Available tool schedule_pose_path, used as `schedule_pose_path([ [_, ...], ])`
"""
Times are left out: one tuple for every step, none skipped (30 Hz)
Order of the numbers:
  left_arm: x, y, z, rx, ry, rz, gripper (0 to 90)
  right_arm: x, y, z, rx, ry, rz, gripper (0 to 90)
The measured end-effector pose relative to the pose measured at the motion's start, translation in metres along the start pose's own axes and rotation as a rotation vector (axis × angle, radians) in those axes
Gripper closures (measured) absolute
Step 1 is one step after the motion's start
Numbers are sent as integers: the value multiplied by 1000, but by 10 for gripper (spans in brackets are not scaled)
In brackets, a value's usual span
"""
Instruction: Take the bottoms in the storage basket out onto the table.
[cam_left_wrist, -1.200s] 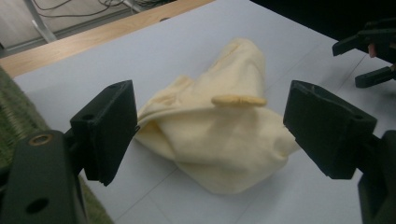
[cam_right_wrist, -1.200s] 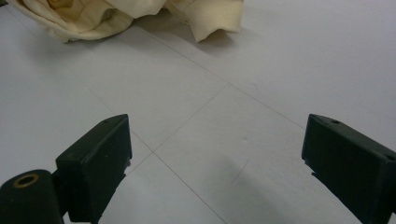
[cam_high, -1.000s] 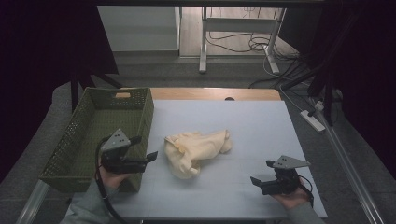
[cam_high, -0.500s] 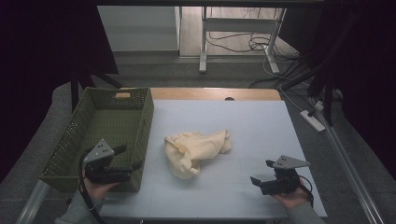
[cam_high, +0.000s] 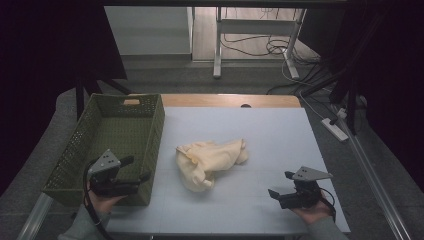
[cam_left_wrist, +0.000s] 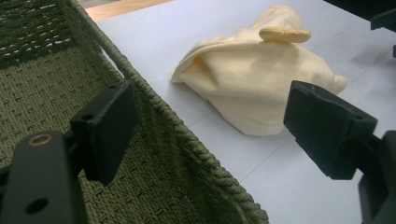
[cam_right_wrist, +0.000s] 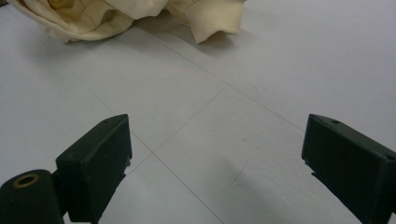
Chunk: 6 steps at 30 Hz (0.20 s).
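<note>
Pale yellow cloth (cam_high: 210, 160) is seen crumpled mid-table (cam_high: 280, 130); the left gripper (cam_high: 135, 170) is held wide apart astride the green basket's (cam_high: 150, 125) near wall; the right gripper (cam_high: 281, 187) is spread, empty, near the cloth.

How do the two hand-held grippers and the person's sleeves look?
The left hand-held gripper and the right hand-held gripper are black, each with two flat rectangular jaws and a grey three-cornered plate on top. A black cable trails from each. The sleeves are grey.
</note>
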<state>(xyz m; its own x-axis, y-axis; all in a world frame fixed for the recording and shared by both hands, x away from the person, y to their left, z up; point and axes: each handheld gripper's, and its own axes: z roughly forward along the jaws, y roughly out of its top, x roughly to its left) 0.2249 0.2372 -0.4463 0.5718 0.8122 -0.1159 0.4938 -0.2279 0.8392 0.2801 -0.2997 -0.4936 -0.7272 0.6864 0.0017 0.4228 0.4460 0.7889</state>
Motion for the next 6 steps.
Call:
schedule_pose_path([
  [0,0,0,0,-1,0,178,0,0,0,-2,1,0,88],
  [0,0,0,0,-1,0,177,0,0,-1,-4,0,0,88],
  [0,0,0,-1,-2,-1,177,0,0,-1,-5,-1,0,88],
  [0,1,1,-2,-3,-1,177,0,0,-1,-5,-1,0,88],
  [-1,1,1,-2,-3,0,177,1,0,-2,-4,-3,1,88],
  [-1,1,1,-2,-5,1,177,1,-1,-3,-5,-4,0,88],
])
